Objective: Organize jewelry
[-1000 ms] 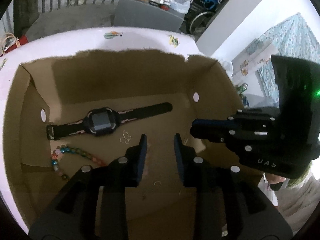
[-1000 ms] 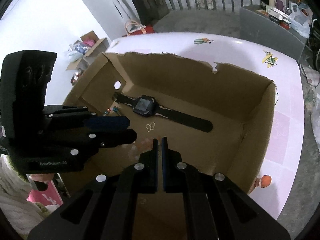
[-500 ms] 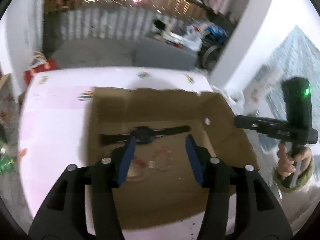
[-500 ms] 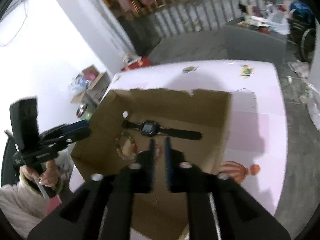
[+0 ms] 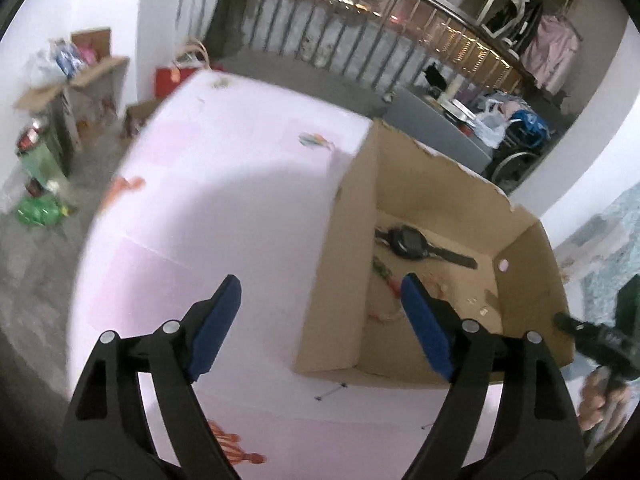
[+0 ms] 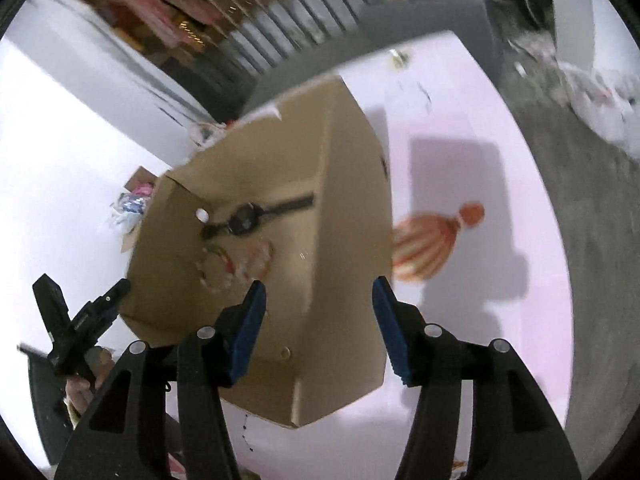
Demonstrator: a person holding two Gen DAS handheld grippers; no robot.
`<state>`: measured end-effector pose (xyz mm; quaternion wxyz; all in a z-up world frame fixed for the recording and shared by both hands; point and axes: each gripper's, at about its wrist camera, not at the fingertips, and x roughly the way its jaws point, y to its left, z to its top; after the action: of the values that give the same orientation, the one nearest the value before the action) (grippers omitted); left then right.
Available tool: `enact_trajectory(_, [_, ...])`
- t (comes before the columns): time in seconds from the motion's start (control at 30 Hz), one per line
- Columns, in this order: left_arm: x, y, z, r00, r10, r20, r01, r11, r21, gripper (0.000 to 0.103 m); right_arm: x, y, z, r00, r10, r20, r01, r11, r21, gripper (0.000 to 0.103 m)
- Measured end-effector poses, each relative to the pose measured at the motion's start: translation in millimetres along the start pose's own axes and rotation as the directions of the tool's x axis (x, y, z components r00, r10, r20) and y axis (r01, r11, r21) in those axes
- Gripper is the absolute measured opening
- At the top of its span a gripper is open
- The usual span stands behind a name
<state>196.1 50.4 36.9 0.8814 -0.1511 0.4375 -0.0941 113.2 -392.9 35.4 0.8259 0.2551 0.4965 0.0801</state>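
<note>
An open cardboard box [image 5: 340, 280] stands on the pink table and also shows in the right wrist view [image 6: 344, 208]. Inside it lie a black watch [image 5: 416, 242], also in the right wrist view [image 6: 248, 220], a beaded bracelet [image 5: 386, 274], also in the right wrist view [image 6: 216, 264], and small pale pieces [image 5: 442, 286]. My left gripper [image 5: 320, 320] is open and empty, high above the table by the box's left wall. My right gripper [image 6: 318, 320] is open and empty above the box's near right side. Each gripper shows small in the other's view: right [image 5: 592, 336], left [image 6: 80, 320].
The pink table [image 5: 208, 208] has cartoon prints, among them an orange striped one [image 6: 432, 244]. Around it lie grey floor, cardboard boxes and clutter [image 5: 68, 92], a red bag [image 5: 172, 78], a railing [image 5: 360, 52] and a wheelchair [image 5: 516, 160].
Both grippers rose out of the box and pulled back, and both opened wide; the right was shut a second ago. The left swung left, the right swung right. Both views are motion-blurred.
</note>
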Motion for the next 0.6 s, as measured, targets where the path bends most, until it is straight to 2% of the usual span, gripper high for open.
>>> enact_trajectory(0.17, [23.8,-5.7,-6.4,0.995,-0.075,-0.070,0.074,0.997,-0.016,0.078,20.1,6.5,-12.1,0.998,-0.037,-0.058,0.039,0.999,0.021,0.055])
enact_trajectory(0.27, [32.6,-14.9,-13.8,0.984,-0.143,-0.109,0.142,0.990,-0.021,0.079,20.9,18.7,-14.8,0.994,-0.091,-0.055,0.091,0.996,-0.011,0.056])
enact_trajectory(0.37, [33.9,-26.7,-20.4,0.992,-0.086,-0.092,0.090,0.996,0.031,0.079,24.2,23.0,-13.9,0.991,-0.120,-0.060,0.119,0.992,-0.030,0.056])
enact_trajectory(0.6, [22.9,-34.3,-28.9,0.996,-0.050,-0.076,0.053,0.998,0.030,0.079,16.4,24.4,-23.9,0.985,-0.157,-0.076,0.155,0.987,-0.043,0.056])
